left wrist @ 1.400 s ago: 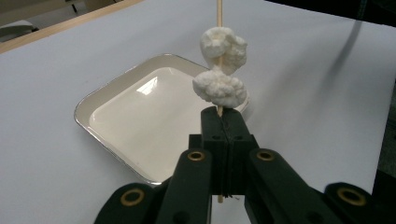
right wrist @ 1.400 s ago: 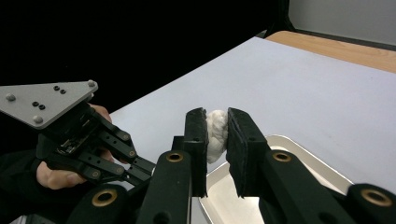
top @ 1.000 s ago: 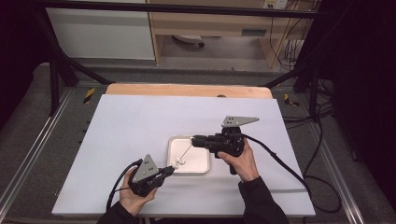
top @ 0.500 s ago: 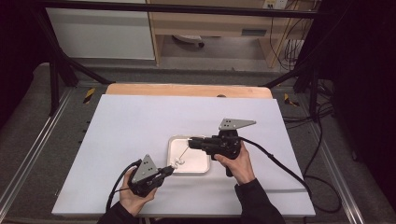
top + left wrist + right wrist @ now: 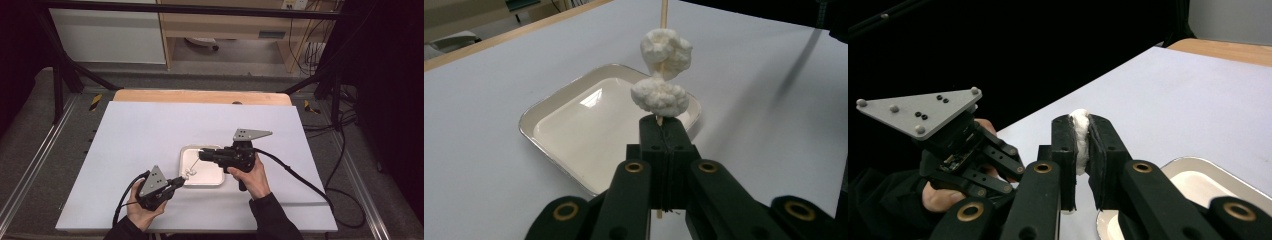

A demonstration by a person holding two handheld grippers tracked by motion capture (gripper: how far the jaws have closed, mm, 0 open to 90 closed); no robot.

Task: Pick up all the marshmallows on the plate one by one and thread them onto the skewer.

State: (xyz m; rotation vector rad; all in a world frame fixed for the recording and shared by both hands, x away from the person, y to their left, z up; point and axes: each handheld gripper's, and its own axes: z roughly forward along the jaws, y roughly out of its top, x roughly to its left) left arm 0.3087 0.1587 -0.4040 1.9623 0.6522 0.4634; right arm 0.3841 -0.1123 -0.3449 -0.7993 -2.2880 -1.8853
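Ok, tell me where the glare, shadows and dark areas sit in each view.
High view: even light on the white table, surroundings falling dark. Left gripper view: a bright glare patch on the tray floor and a long soft shadow streak across the table at upper right. Right gripper view: background nearly black, and the marshmallow pinched between the fingers looks bright.

Skewer [image 5: 664, 12] top beyond the frame edge

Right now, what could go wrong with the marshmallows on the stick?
The right tool already flattens a soft white marshmallow; more pressure might tear it. The thin wooden skewer, gripped low by the left tool, carries two white marshmallows; it could tilt, missing the white square tray.
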